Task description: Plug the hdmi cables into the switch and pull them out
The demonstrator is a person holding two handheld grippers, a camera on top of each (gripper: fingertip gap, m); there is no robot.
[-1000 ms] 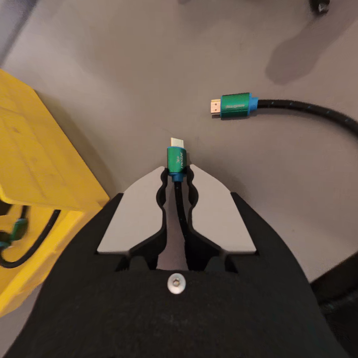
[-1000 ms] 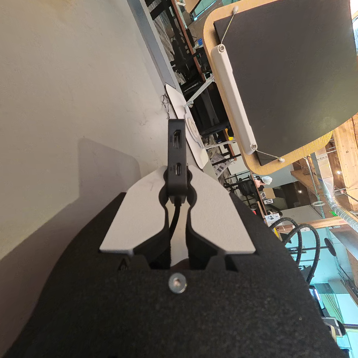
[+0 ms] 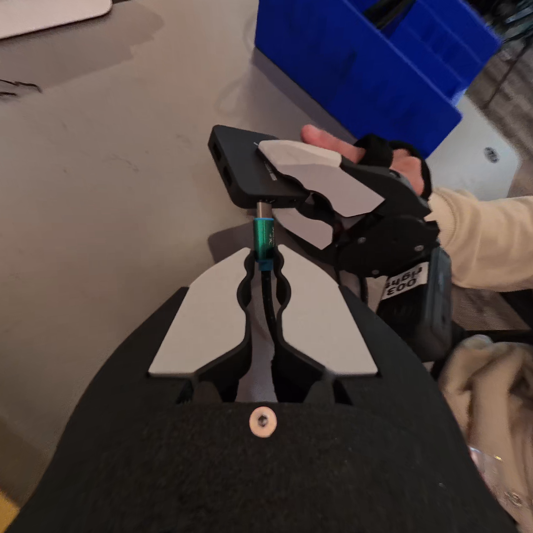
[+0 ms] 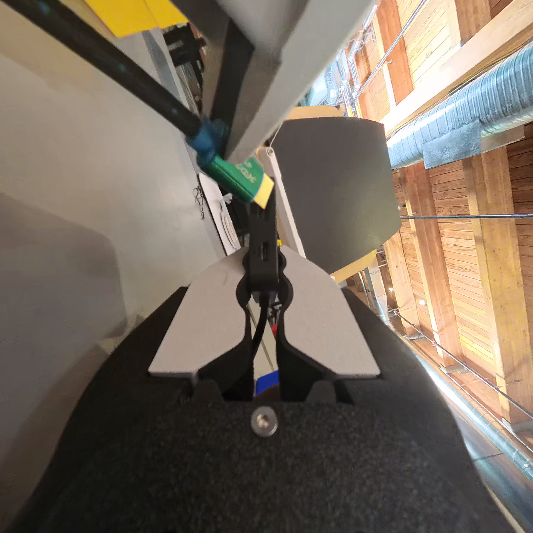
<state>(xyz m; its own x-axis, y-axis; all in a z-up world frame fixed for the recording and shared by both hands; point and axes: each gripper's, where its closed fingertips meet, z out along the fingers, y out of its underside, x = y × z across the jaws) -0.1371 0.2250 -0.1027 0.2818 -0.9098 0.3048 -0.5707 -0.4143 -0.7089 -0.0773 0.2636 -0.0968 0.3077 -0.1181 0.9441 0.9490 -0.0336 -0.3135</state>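
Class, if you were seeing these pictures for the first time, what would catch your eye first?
At the centre of the left wrist view, the green HDMI plug, pinched in the left gripper, meets the edge of the black switch, which the right gripper holds above the table. The blue bin stands behind them.

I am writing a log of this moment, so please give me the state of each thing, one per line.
Left tool: shut on the HDMI plug.
HDMI plug: metal tip at a port on the switch edge, not fully seated.
Right tool: shut on the switch.
Switch: held above the table, two side ports empty.
Blue bin: standing on the table, behind the switch.
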